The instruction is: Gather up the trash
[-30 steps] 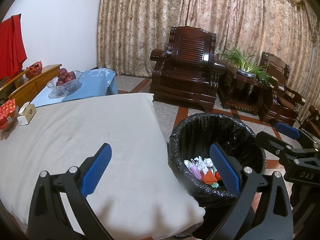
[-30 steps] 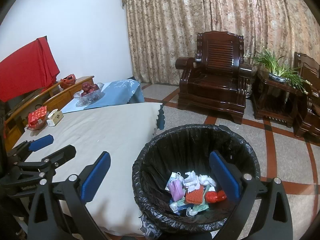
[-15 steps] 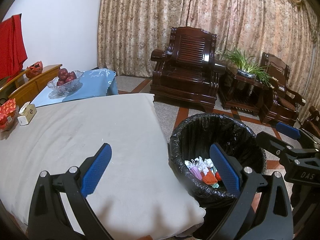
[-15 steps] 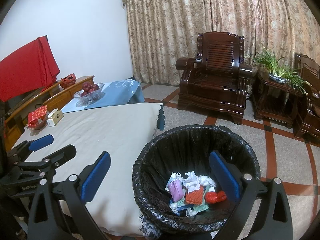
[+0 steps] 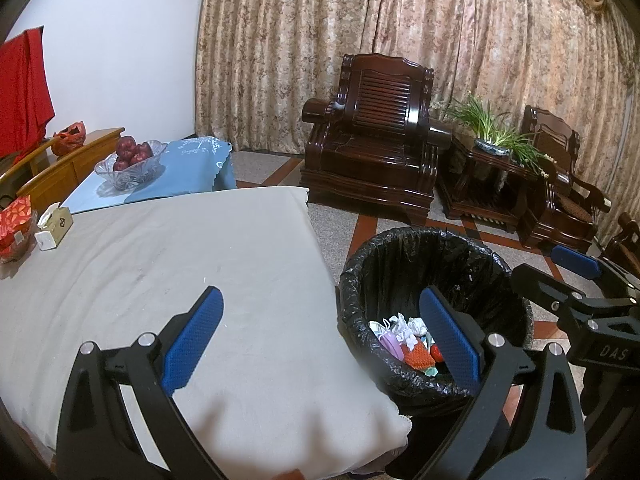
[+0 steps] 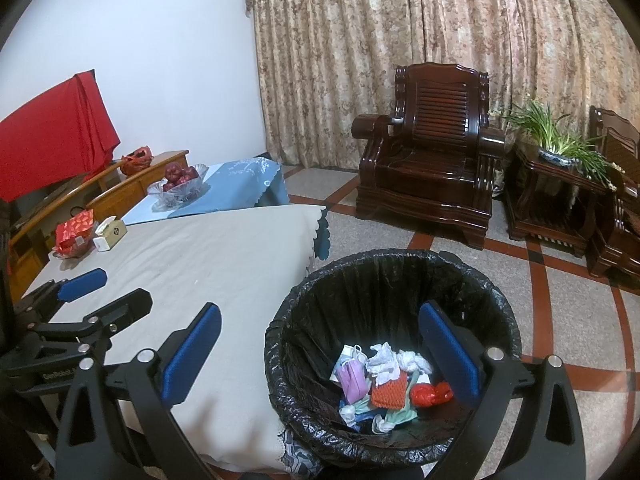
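Your left gripper [image 5: 320, 334] has its jaws spread wide, with nothing between the blue pads [image 5: 192, 338]; it hangs above the near edge of the table's beige cloth [image 5: 168, 264], and its right finger lies over the rim of the trash bin [image 5: 404, 264] at about 3 o'clock in that view. Your right gripper [image 6: 320, 354] is just as wide apart and equally empty, hovering above the bin, whose black liner fills the 5 o'clock part of its view. Neither tool touches anything.

The trash [image 6: 386, 380] lies at the bottom of the bin: a purple face mask [image 6: 352, 378], crumpled white tissues [image 6: 384, 362], an orange mesh piece [image 6: 389, 391] and a red wrapper [image 6: 430, 394], all heaped together.

From the right wrist, the left gripper shows at 9 o'clock over the cloth. At the cloth's far edge, near 10 o'clock, sit a tissue box [image 6: 110, 234] and a red packet [image 6: 76, 229]; beyond them a glass bowl of red fruit [image 6: 180, 184] rests on a blue cloth [image 6: 240, 184]. A dark wooden armchair [image 6: 432, 164] stands at 1 o'clock.
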Motion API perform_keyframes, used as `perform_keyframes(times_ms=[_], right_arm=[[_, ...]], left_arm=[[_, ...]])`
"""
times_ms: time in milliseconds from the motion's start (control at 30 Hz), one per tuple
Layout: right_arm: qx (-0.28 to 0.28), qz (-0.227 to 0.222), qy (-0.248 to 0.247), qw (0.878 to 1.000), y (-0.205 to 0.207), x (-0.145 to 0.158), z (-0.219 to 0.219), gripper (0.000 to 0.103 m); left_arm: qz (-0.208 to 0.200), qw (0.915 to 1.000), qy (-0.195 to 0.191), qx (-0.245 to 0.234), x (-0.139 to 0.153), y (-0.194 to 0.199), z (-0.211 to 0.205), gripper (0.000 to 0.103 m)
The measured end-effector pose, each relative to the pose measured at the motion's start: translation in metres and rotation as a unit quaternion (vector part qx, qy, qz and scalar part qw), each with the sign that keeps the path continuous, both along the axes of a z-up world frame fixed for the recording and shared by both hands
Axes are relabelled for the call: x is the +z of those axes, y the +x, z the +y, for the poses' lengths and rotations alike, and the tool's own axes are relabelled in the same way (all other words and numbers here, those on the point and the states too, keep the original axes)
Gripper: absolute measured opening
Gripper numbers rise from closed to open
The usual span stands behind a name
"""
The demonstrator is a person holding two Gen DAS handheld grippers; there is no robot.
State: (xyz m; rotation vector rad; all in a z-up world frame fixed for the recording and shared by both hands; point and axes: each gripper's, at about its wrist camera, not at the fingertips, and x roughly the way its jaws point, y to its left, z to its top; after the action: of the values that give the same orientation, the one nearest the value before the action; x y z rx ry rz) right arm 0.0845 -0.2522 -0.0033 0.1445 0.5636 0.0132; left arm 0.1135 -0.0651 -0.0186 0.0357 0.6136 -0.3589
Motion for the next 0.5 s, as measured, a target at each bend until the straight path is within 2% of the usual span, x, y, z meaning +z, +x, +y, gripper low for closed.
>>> perform_keyframes(times_ms=[500], right_arm=[[0.0,0.001,-0.001,1.0,-0.0003,-0.0002,0.0014,0.097]], left_arm=[[-0.001,1.0,-0.001,0.001,0.0001,-0.0003,-0.0003,0.096]])
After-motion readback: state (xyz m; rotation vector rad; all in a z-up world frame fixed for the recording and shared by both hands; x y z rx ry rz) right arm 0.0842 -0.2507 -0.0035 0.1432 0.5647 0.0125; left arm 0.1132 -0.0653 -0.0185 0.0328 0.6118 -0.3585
